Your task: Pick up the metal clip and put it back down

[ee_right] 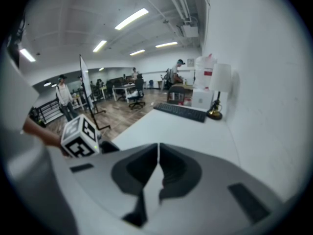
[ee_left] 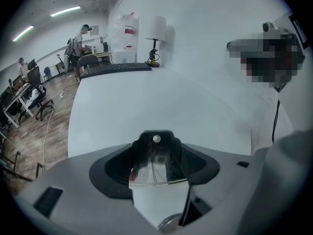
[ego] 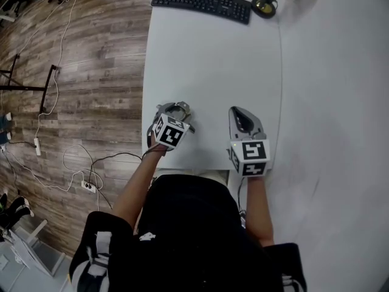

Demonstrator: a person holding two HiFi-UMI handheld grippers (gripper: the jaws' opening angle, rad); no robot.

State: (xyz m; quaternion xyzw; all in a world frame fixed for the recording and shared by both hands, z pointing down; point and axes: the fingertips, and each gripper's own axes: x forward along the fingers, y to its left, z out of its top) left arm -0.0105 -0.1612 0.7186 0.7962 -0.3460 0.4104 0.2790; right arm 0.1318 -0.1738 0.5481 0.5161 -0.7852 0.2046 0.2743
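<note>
Left gripper [ee_left: 157, 173] jaws pinch the metal clip [ee_left: 155, 153] right between them, over the white table [ego: 213, 59]. Right gripper [ee_right: 158, 156] jaws are pressed together, empty.

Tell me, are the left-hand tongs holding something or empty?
Holding. The left tongs are shut on the metal clip: its shiny plate sits clamped between the two dark pads.

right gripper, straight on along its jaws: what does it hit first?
The right gripper points across bare table and would most likely meet the keyboard at the far edge. The lamp base sits just right of that line; depth unclear.
</note>
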